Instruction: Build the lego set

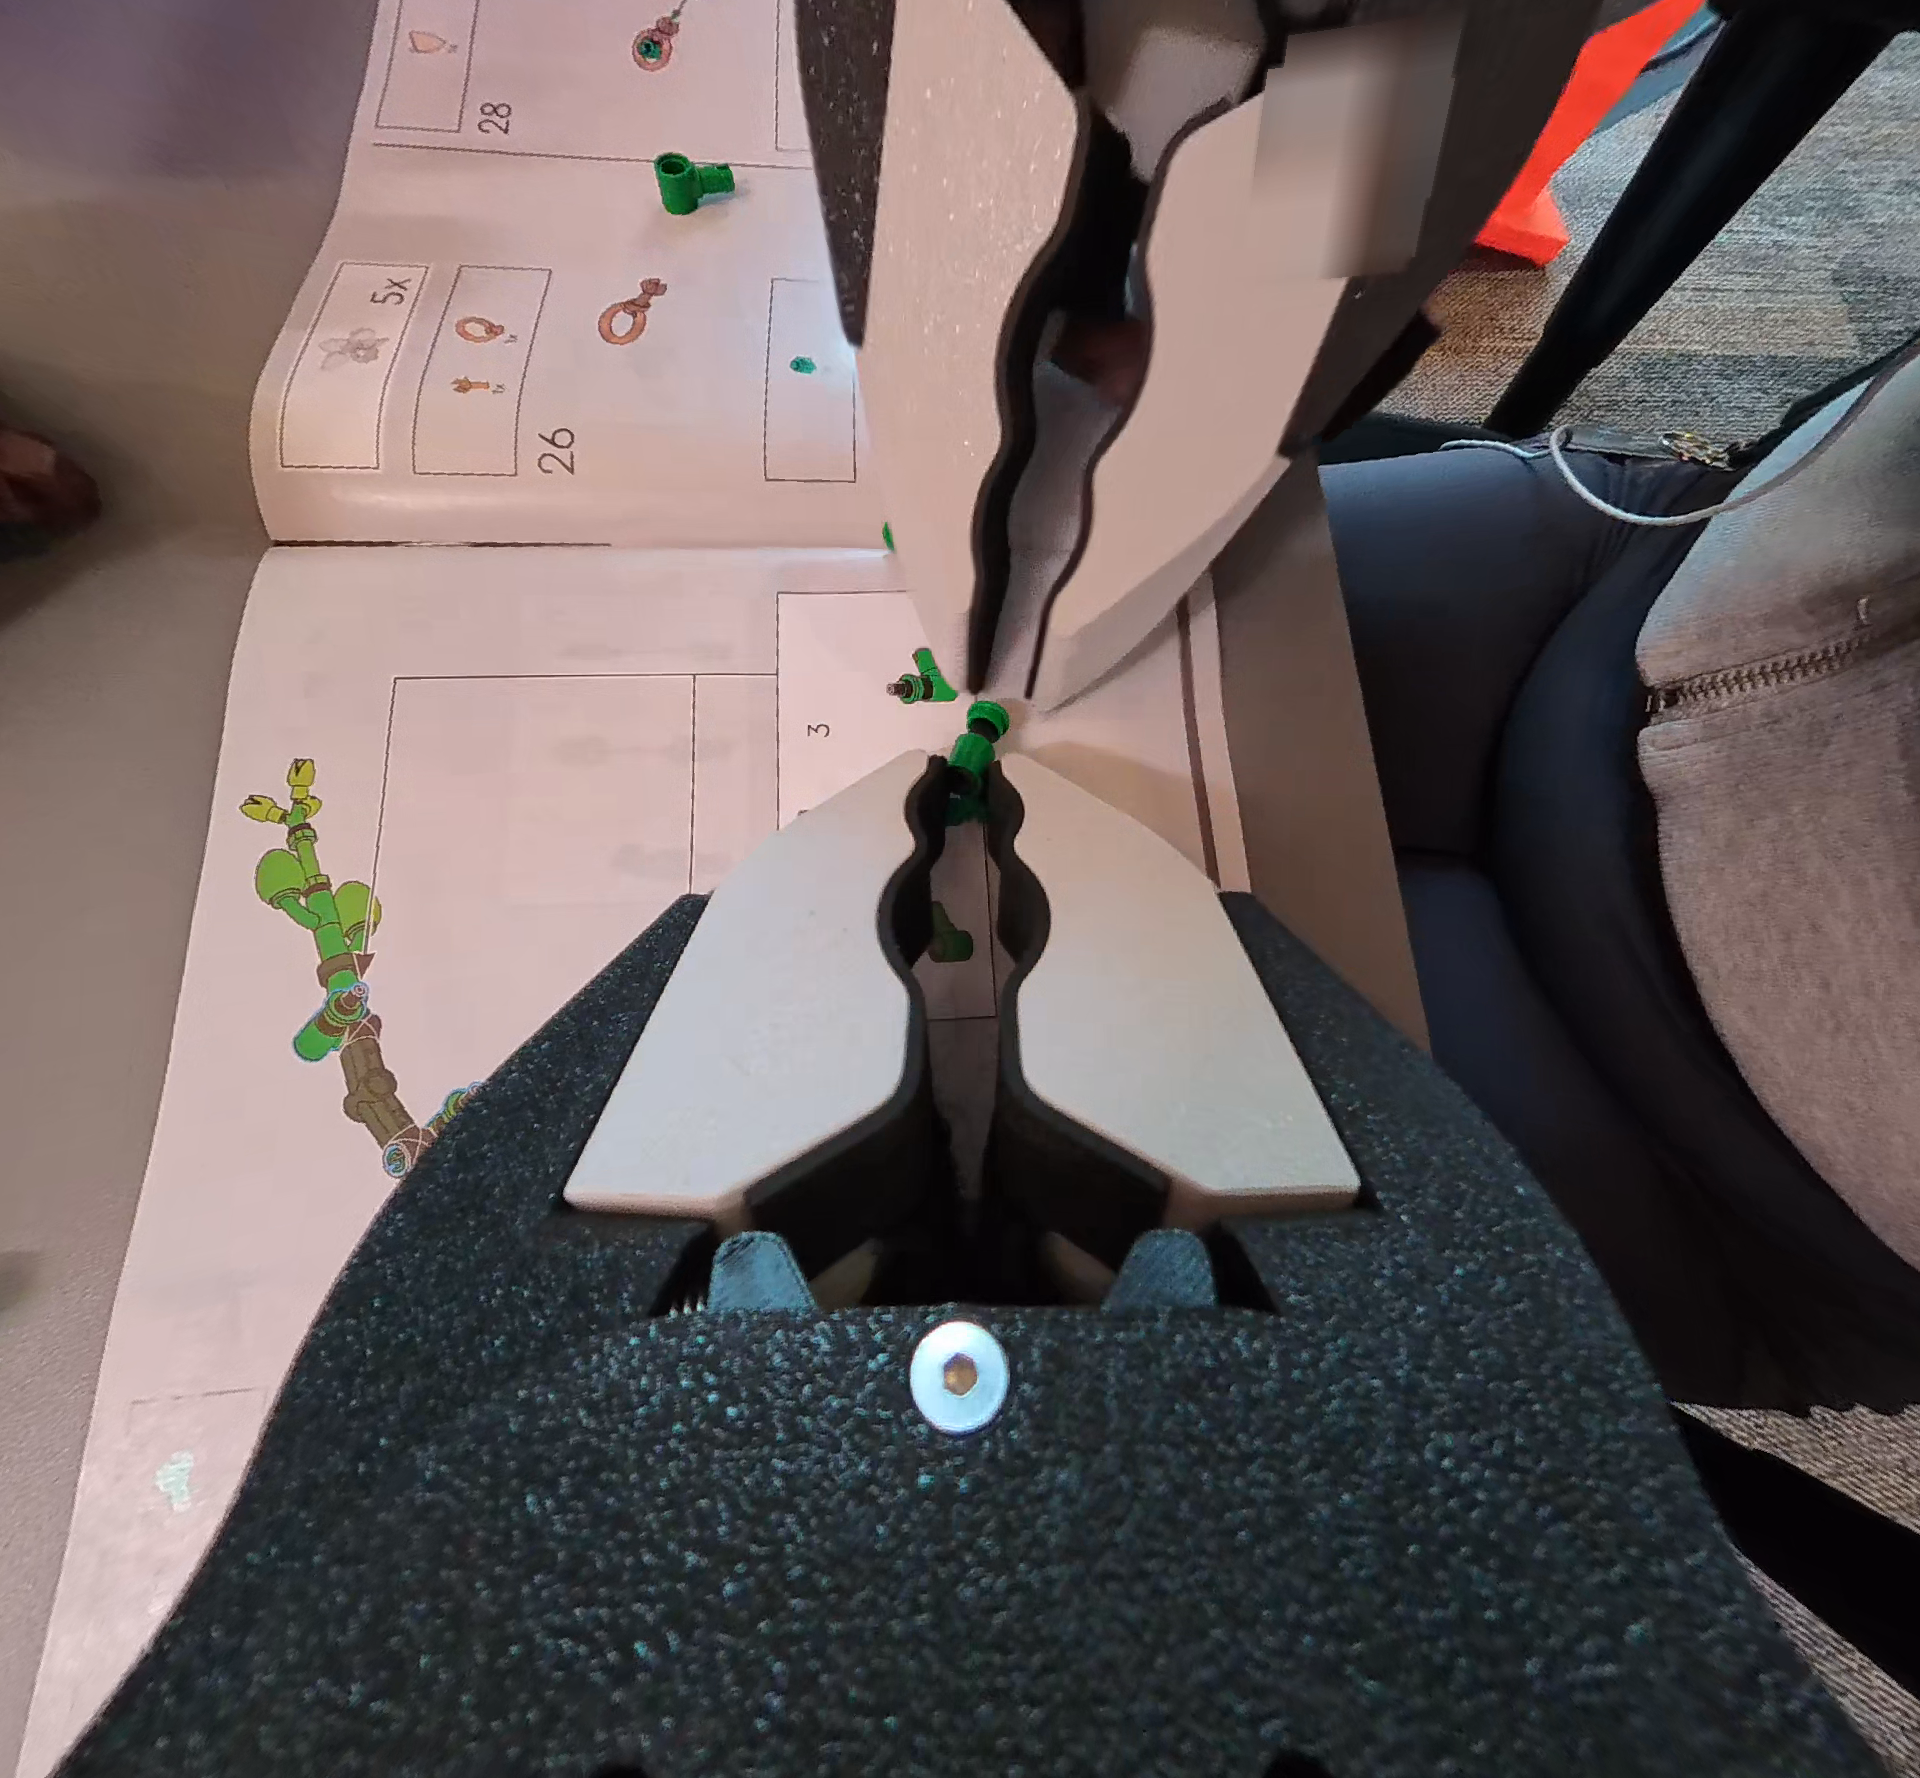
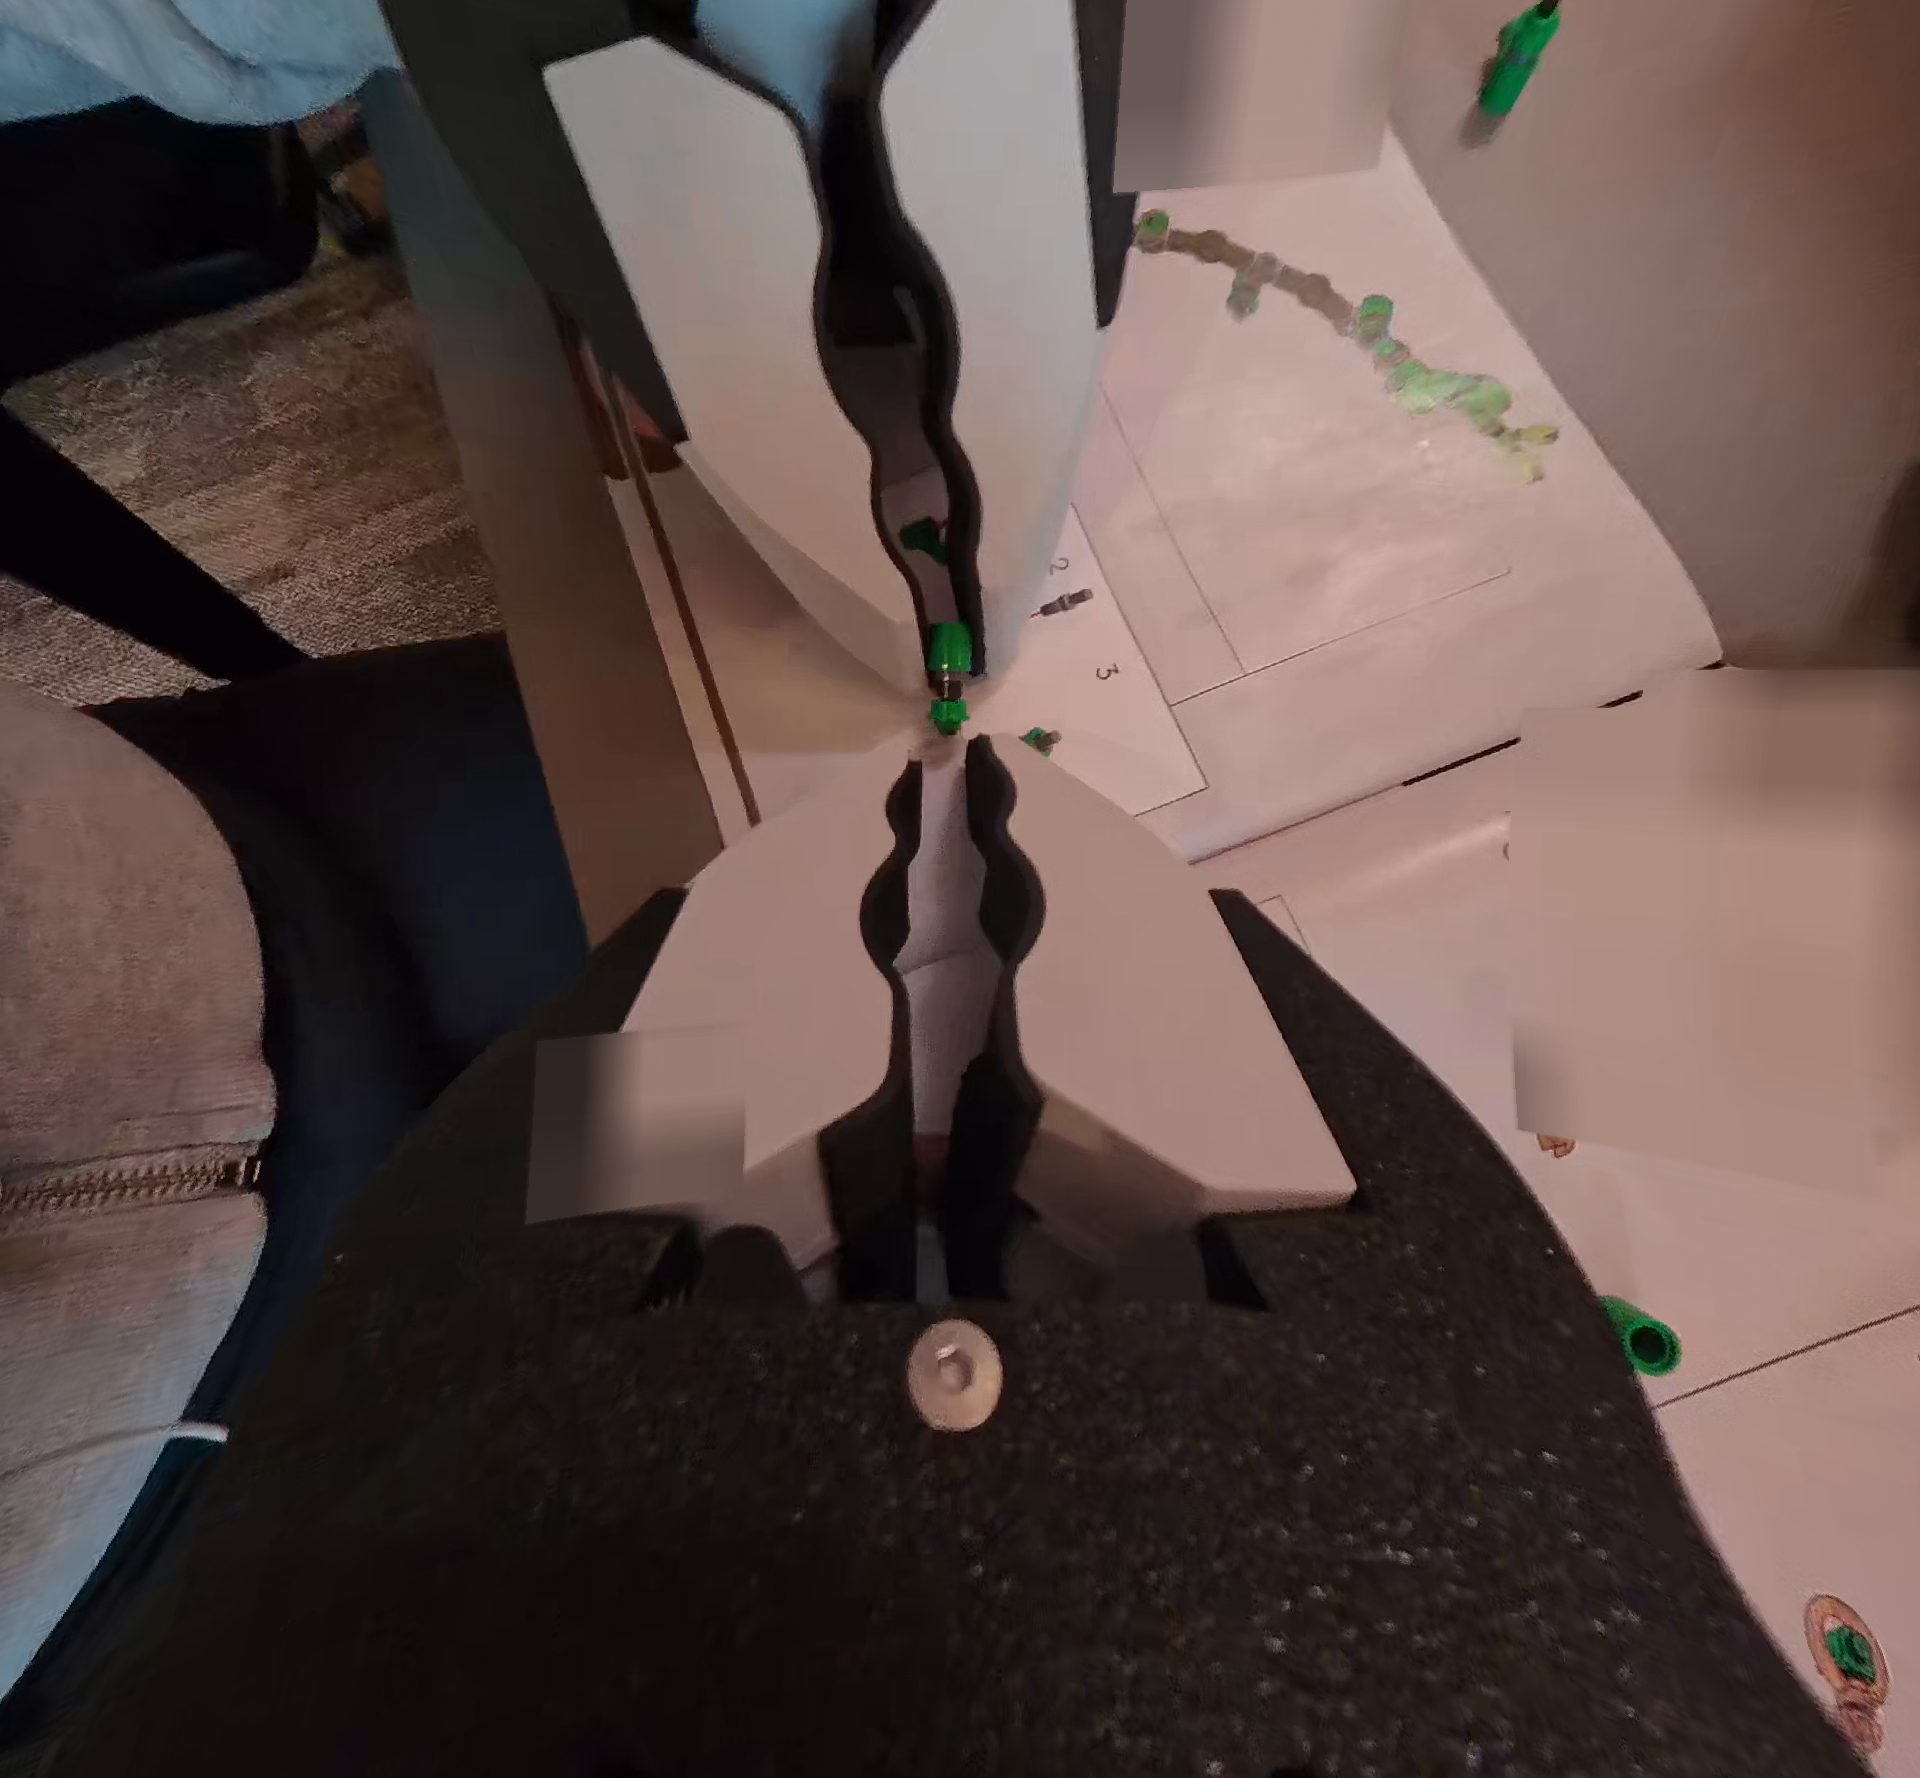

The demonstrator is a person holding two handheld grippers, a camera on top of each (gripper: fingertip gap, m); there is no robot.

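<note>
I see a big open booklet [image 1: 540, 606] lying flat on the table [image 1: 104, 793], filling the left half of the left wrist view. It has drawings of green plant parts on it. A loose little green piece [image 1: 691, 182] sits on the page in the upper middle.

In the middle of the frame, my left tool [image 1: 968, 778] pinches a small green peg piece [image 1: 975, 754] right at its tips. Both black pads press on it, and its round end sticks out past them.

My right tool [image 1: 1003, 689] comes down from the top of the frame, tip to tip with the left one. Its tips are a little apart. They sit just beside the green end, and I see nothing pinched in them.

On the right, a person's dark trouser leg [image 1: 1507, 689] and grey jacket [image 1: 1787, 793] show.

I think the green piece is hard plastic, very light and smooth, so it could slip or pop out. I would grab it by its thick round middle.
</note>
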